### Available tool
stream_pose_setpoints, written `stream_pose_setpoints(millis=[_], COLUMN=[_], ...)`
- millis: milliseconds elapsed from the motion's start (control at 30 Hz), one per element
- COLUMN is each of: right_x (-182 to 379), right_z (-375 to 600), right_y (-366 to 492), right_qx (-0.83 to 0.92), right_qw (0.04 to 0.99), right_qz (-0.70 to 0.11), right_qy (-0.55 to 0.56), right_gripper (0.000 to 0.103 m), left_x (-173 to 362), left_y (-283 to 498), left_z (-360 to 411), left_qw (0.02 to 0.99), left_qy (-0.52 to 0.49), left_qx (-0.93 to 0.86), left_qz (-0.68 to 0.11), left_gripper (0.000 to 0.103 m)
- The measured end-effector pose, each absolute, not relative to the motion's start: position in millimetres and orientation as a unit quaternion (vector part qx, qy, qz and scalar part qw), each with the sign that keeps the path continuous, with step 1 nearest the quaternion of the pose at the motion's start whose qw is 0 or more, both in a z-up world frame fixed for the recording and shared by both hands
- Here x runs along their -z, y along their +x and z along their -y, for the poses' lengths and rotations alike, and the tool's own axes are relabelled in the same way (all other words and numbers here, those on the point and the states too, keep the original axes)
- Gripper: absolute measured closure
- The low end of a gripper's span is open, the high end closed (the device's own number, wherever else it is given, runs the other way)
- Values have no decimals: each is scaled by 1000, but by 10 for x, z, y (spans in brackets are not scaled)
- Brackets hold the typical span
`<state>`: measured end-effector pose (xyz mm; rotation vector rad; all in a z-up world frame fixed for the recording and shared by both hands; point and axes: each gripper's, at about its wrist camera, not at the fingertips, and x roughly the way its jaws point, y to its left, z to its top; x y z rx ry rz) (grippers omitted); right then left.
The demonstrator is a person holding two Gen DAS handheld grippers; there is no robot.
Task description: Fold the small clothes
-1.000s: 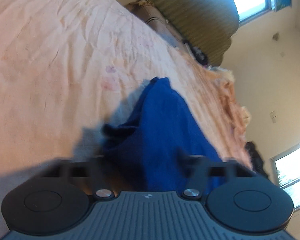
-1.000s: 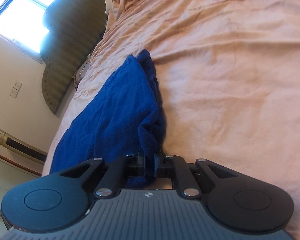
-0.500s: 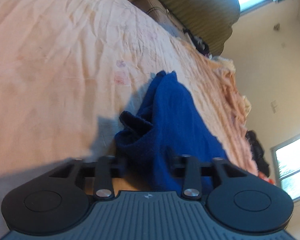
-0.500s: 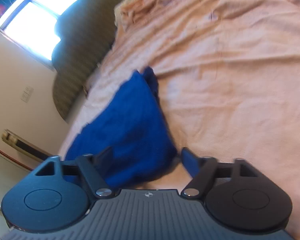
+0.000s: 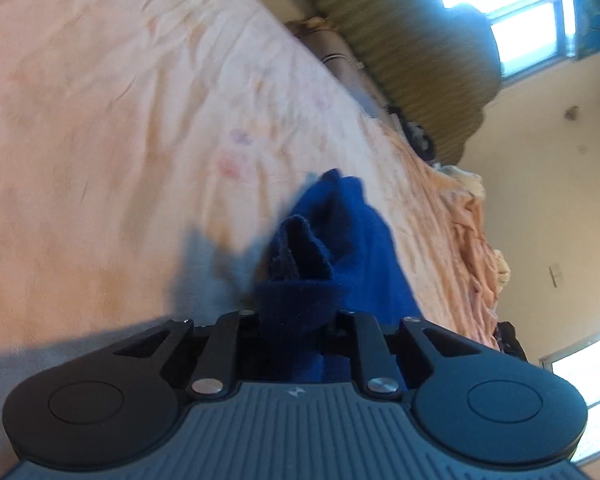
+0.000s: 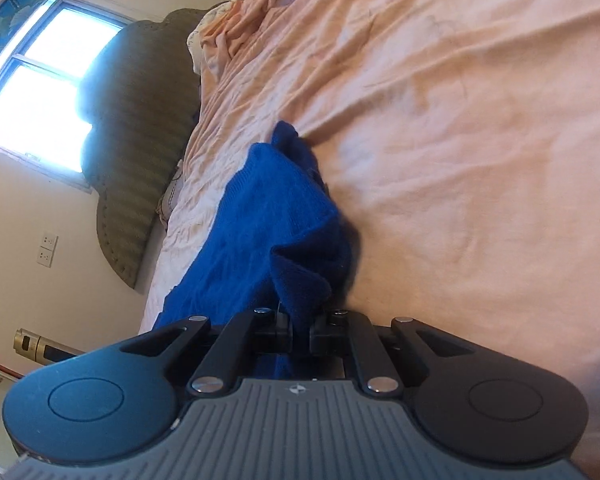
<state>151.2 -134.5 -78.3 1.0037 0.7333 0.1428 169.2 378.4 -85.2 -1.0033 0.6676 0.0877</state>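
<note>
Both tongs, left gripper (image 5: pixel 296 326) and right gripper (image 6: pixel 299 330), pinch one blue garment (image 6: pixel 276 216) stretching lengthwise away across the peach bedsheet (image 6: pixel 460 140).

rumpled peach bedsheet (image 6: pixel 480 128), padded olive headboard (image 6: pixel 140 128), bright window (image 6: pixel 40 92), cream walls (image 5: pixel 548 184)

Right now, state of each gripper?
Left gripper: closed on a bunched edge of the blue garment.
Right gripper: closed on a fold of the blue garment, which trails onto the bed sheet.
</note>
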Motion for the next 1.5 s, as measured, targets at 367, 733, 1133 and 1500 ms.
stream_pose_setpoints(millis=[367, 733, 1133, 1500], right_x=[232, 621, -241, -403], right_z=[1726, 1782, 866, -1747], right_y=[745, -205, 287, 1390], right_qx=[-146, -93, -220, -326], right_qw=[808, 821, 879, 825], right_qz=[-306, -373, -316, -461], right_qy=[482, 423, 282, 28], right_gripper=[93, 51, 49, 46], left_x=[177, 606, 504, 701], left_y=[998, 55, -92, -14], left_z=[-3902, -4103, -4035, -3965], left_qw=[862, 857, 862, 841], left_qy=[-397, -350, -389, -429], left_qx=[33, 33, -27, -29], left_qz=[-312, -377, -325, -327], left_gripper=[88, 80, 17, 84])
